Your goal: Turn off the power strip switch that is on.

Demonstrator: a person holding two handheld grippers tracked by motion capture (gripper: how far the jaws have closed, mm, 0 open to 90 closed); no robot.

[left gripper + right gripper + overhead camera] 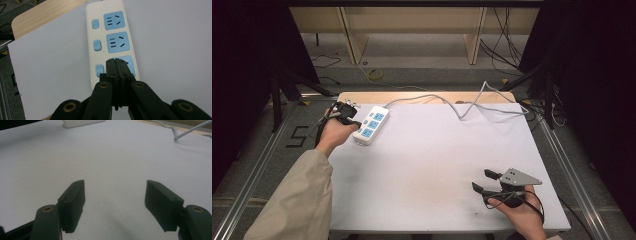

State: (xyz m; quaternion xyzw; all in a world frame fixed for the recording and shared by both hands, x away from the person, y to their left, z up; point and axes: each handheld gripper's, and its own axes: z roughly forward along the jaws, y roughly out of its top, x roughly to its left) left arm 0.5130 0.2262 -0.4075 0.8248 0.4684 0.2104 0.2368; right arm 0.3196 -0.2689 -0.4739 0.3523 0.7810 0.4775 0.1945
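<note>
Lay lengthwise just ahead of closed, empty left fingers (117,65), power strip (110,37); right fingers (115,202) open, far off

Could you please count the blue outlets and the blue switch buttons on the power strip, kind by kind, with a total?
On the power strip, in the left gripper view:
Blue outlets: 3, the nearest partly hidden behind the shut left gripper
Blue switch buttons: 3
Total: 6
</note>
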